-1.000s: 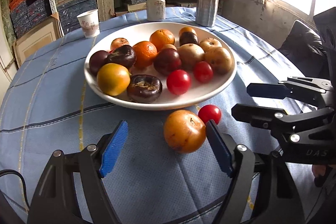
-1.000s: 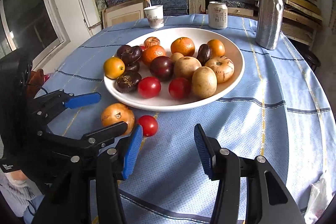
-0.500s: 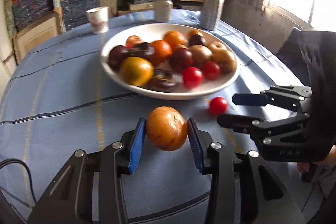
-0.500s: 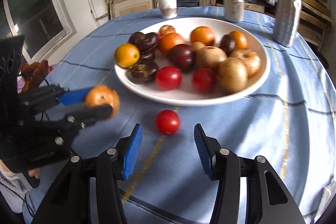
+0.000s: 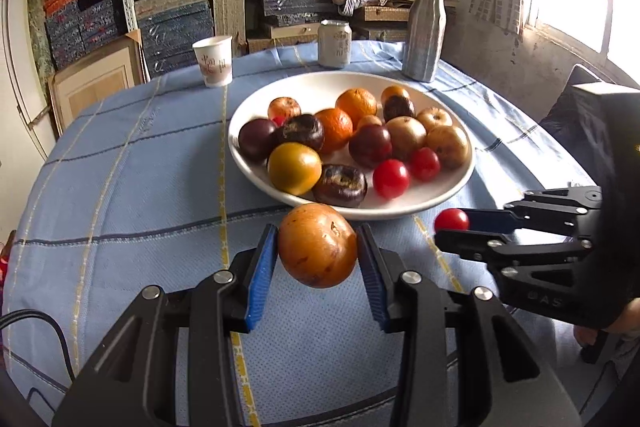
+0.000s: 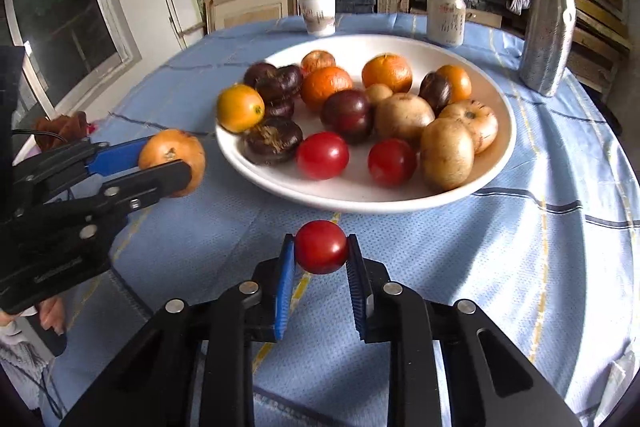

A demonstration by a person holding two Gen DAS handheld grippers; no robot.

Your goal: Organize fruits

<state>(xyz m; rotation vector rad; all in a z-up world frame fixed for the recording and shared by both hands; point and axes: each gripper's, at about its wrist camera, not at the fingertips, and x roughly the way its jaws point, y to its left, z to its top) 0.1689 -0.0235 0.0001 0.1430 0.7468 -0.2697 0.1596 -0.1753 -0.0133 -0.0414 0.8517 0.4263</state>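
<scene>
My left gripper [image 5: 317, 234] is shut on a round orange-brown fruit [image 5: 318, 247], held just above the blue cloth in front of the white plate [image 5: 424, 205]. The same fruit [image 6: 173, 151] shows at the left of the right wrist view, in the left gripper [image 6: 170, 163]. My right gripper [image 6: 320, 243] is shut on a small red tomato [image 6: 321, 247], near the plate's front rim [image 6: 360, 203]. From the left wrist view, this tomato [image 5: 451, 219] sits between the right gripper's fingers [image 5: 480, 221]. The plate holds several oranges, dark plums, brown fruits and red tomatoes.
Behind the plate stand a paper cup [image 5: 213, 61], a drink can [image 5: 334, 43] and a tall silver bottle [image 5: 424, 27]. The round table wears a blue checked cloth [image 5: 140, 167]. Shelves of stacked boxes fill the back wall, and a window is at the right.
The left gripper closed on the orange-brown fruit and lifted it off the cloth. The right gripper moved over the loose red tomato and closed on it.
</scene>
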